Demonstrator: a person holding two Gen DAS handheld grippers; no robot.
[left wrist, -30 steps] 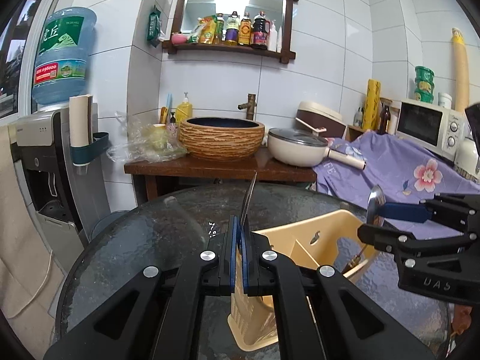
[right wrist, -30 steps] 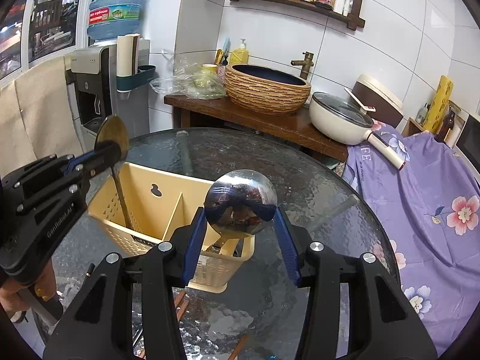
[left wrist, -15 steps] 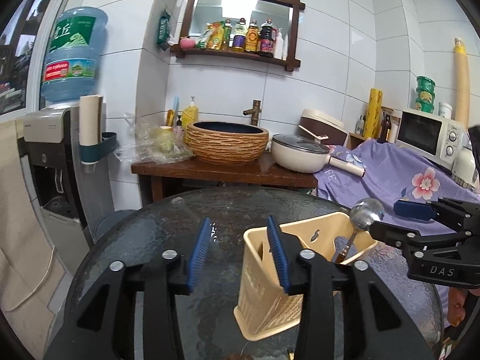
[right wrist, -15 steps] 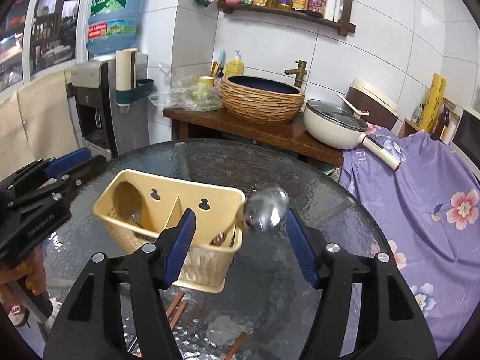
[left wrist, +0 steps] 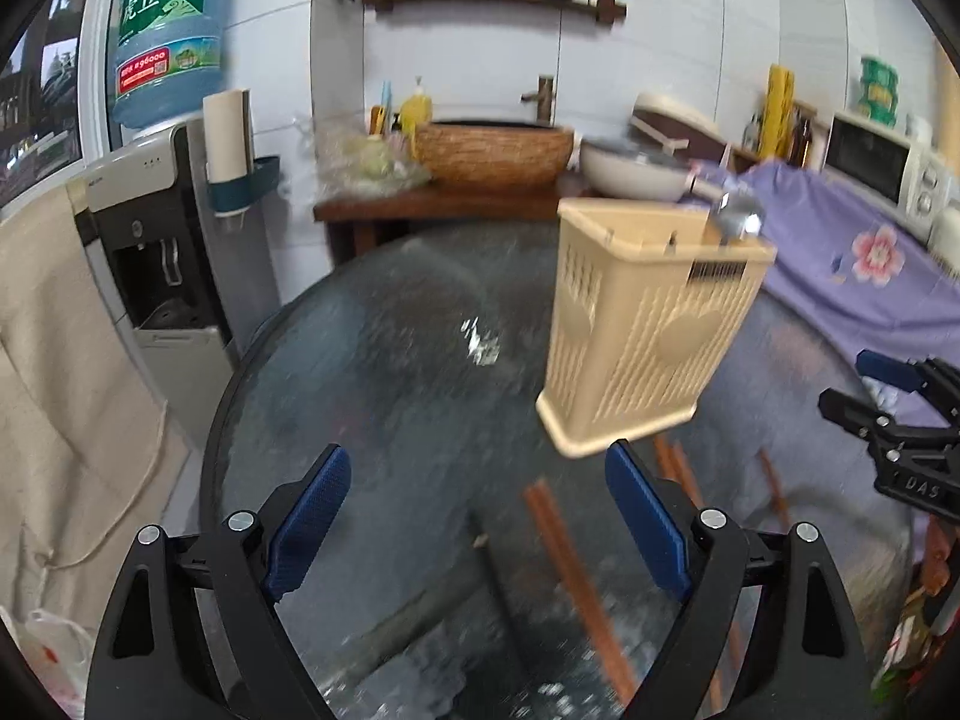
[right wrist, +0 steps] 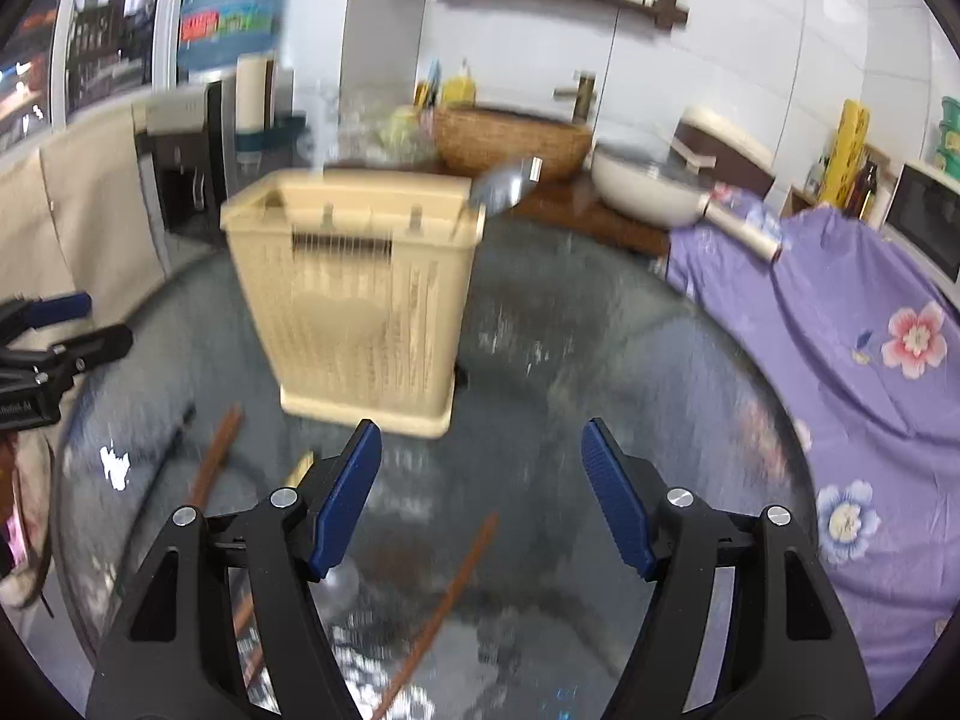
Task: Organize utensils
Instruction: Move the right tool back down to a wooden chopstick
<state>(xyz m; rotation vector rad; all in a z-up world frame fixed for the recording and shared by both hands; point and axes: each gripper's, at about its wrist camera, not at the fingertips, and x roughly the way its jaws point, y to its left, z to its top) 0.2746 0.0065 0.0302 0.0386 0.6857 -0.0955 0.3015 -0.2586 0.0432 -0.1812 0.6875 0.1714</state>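
Both the left gripper point(left wrist: 474, 516) and right gripper point(right wrist: 480, 492) have just been opening and stand wide, empty, over the round glass table point(left wrist: 372, 360). Chopsticks point(right wrist: 444, 600) lie near. Beyond stands the basket point(right wrist: 360, 312), a spoon point(right wrist: 504, 186) inside. A tiled wall point(left wrist: 660, 60) lies past the table's far edge.

Beige slatted utensil basket point(left wrist: 642, 348); purple floral cloth point(right wrist: 852, 324)

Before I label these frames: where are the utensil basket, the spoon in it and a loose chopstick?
utensil basket point(right wrist: 360, 324): right wrist view, front wall.
spoon point(right wrist: 501, 186): right wrist view, bowl above the rim.
chopstick point(right wrist: 444, 600): right wrist view, mid-shaft on the glass.
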